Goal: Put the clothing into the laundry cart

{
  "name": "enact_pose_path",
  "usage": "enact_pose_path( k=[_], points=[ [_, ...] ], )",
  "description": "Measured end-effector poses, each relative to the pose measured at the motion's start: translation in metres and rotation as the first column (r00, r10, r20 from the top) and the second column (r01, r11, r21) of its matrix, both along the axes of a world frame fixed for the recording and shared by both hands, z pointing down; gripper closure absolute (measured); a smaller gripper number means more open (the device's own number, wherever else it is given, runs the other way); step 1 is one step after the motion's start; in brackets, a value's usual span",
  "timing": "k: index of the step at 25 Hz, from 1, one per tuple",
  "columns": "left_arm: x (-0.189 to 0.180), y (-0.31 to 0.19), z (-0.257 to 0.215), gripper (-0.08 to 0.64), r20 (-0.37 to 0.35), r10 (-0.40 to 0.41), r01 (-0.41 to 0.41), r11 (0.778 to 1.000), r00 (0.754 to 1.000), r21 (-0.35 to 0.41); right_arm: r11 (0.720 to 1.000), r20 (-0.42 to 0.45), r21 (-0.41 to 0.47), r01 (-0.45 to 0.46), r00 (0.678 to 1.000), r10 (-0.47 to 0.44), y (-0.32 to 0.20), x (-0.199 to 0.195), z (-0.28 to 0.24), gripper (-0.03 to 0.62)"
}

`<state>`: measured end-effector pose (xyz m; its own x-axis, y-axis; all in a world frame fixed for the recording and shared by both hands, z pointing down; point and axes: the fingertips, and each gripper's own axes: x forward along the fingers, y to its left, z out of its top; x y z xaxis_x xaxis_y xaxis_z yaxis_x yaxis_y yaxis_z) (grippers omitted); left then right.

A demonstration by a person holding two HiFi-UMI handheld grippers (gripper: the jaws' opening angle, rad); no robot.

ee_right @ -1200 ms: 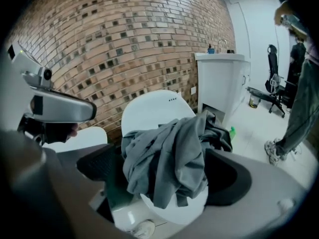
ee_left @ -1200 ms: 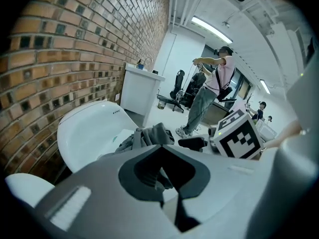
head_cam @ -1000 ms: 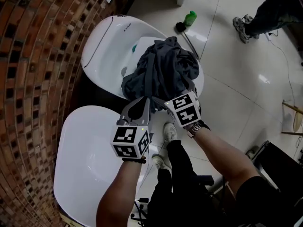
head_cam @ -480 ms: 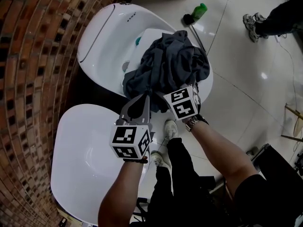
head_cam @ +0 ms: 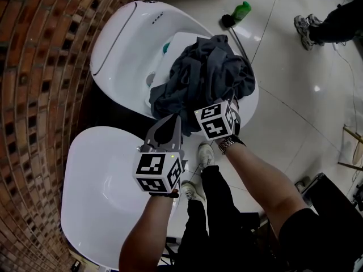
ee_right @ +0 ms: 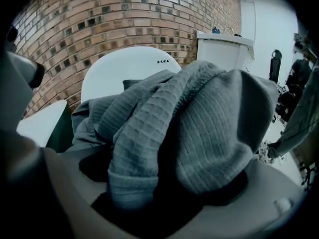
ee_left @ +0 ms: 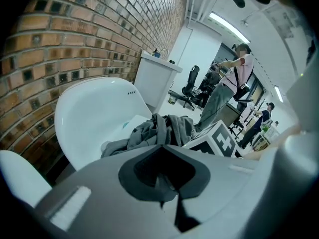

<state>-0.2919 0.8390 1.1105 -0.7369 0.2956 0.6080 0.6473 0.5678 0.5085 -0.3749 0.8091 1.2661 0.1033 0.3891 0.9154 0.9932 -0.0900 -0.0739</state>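
Observation:
A heap of grey clothing lies in the white egg-shaped tub against the brick wall. My right gripper is pushed into the near edge of the heap. Its jaws are closing with a thick ribbed fold of the clothing between them, and its marker cube hides them in the head view. My left gripper is shut and empty, just left of the right one, with its tip at the heap's near edge. In the left gripper view the clothing lies just beyond the closed jaws.
A second white rounded tub stands below my left arm. The brick wall runs along the left. A green bottle lies on the tiled floor beyond the tub. Another person's shoes stand at top right.
The right gripper's marker cube has tilted and shifted slightly up towards the clothing. The left gripper has barely moved.

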Motion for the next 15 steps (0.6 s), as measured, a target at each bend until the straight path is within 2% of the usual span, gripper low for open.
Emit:
enact_pose_path(
  k=[4, 6, 7, 9, 12, 15],
  points=[
    [0.001, -0.001, 0.001, 0.558, -0.002, 0.007, -0.007, 1.000, 1.000, 0.000, 1.000, 0.000, -0.004, -0.015, 1.000, 0.015, -0.001, 0.000, -0.003, 0.166],
    [0.000, -0.002, 0.001, 0.558, -0.003, 0.012, -0.012, 1.000, 1.000, 0.000, 1.000, -0.020, -0.003, -0.025, 0.999, 0.025, -0.001, 0.001, -0.006, 0.248],
    [0.000, -0.003, 0.000, 0.558, -0.004, 0.014, -0.014, 1.000, 1.000, 0.000, 0.999, -0.034, -0.004, -0.034, 0.999, 0.033, -0.002, 0.001, -0.008, 0.313],
    [-0.001, -0.006, -0.002, 0.558, -0.006, 0.020, -0.020, 1.000, 1.000, -0.005, 0.999, -0.062, -0.009, -0.053, 0.997, 0.052, -0.005, 0.001, -0.011, 0.377],
    [-0.003, -0.010, -0.006, 0.558, -0.010, 0.027, -0.027, 0.999, 1.000, -0.019, 0.997, -0.091, -0.021, -0.073, 0.993, 0.071, -0.009, -0.001, -0.015, 0.427],
    [-0.005, -0.012, -0.019, 0.558, -0.010, 0.029, -0.029, 0.999, 1.000, -0.028, 0.995, -0.121, -0.024, -0.093, 0.989, 0.089, -0.012, 0.000, -0.030, 0.448]
  ],
)
